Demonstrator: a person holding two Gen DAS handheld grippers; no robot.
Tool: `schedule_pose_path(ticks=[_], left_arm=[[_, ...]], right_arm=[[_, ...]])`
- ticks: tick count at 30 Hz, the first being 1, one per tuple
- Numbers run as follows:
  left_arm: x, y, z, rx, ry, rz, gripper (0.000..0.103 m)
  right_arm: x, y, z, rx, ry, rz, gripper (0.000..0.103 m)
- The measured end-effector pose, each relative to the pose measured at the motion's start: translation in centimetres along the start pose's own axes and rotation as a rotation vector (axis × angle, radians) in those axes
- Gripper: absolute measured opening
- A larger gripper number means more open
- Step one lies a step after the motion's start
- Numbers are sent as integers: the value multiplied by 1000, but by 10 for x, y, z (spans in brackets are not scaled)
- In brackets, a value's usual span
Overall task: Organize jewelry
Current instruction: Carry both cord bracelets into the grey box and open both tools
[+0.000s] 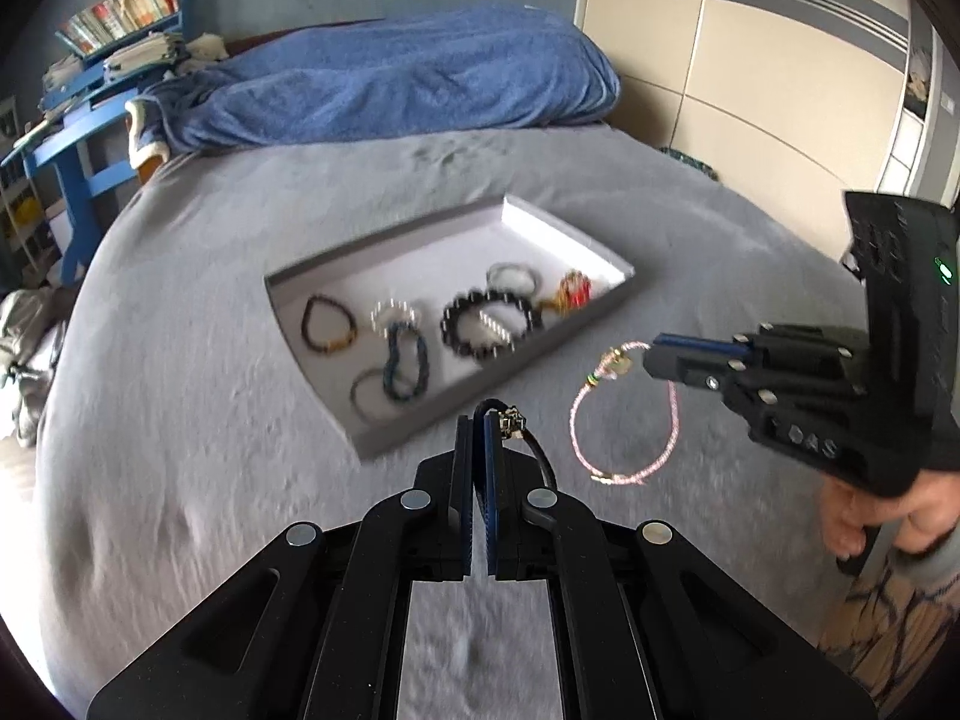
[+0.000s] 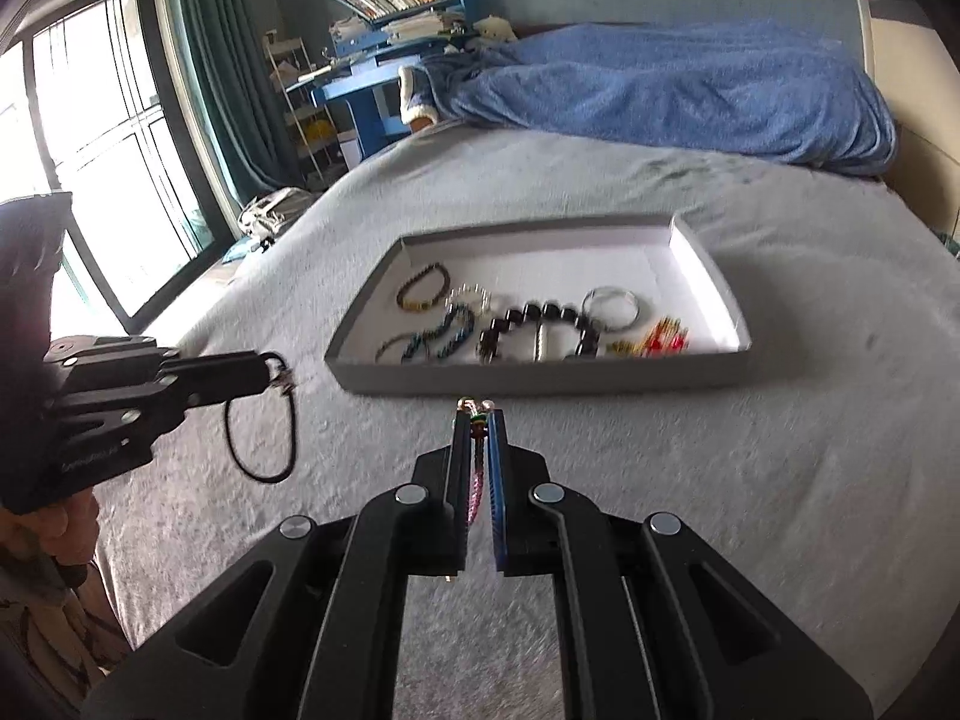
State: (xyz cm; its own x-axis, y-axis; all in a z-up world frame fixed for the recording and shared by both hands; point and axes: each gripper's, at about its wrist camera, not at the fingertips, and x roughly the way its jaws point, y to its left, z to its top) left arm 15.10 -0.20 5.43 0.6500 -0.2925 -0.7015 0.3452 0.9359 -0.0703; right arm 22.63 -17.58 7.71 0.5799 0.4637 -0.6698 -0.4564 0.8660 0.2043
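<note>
A shallow grey tray [image 1: 312,269] [image 2: 714,267] with a white floor lies on the grey bedspread and holds several bracelets, among them a big black bead bracelet [image 1: 465,309] [image 2: 528,318]. My left gripper [image 1: 478,420] [image 2: 267,367] hangs above the bed just short of the tray, shut on a black cord bracelet [image 1: 537,450] [image 2: 261,468] with a small metal charm. My right gripper [image 2: 478,417] [image 1: 651,354] is shut on a pink woven cord bracelet [image 1: 618,471] [image 2: 475,492], whose loop dangles under the fingers to the right of the tray.
The grey bedspread [image 1: 180,420] covers the whole bed, with a blue blanket [image 1: 390,78] heaped at its far end. A blue desk [image 1: 72,138] with books stands beyond the bed's left corner. Wardrobe doors [image 1: 750,60] are at the right. A window [image 2: 108,138] is on the left.
</note>
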Motion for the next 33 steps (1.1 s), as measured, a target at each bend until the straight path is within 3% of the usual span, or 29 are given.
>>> schedule_pose_path(ticks=[14, 26, 33], left_arm=[[41, 27, 71, -43, -23, 59, 4], [95, 45, 93, -85, 5, 81, 4], [136, 60, 88, -121, 54, 109, 4]], right_arm=[[-7, -26, 86, -21, -113, -41, 5], [65, -50, 131, 15, -80, -44, 5], [108, -72, 130, 83, -20, -65, 5]])
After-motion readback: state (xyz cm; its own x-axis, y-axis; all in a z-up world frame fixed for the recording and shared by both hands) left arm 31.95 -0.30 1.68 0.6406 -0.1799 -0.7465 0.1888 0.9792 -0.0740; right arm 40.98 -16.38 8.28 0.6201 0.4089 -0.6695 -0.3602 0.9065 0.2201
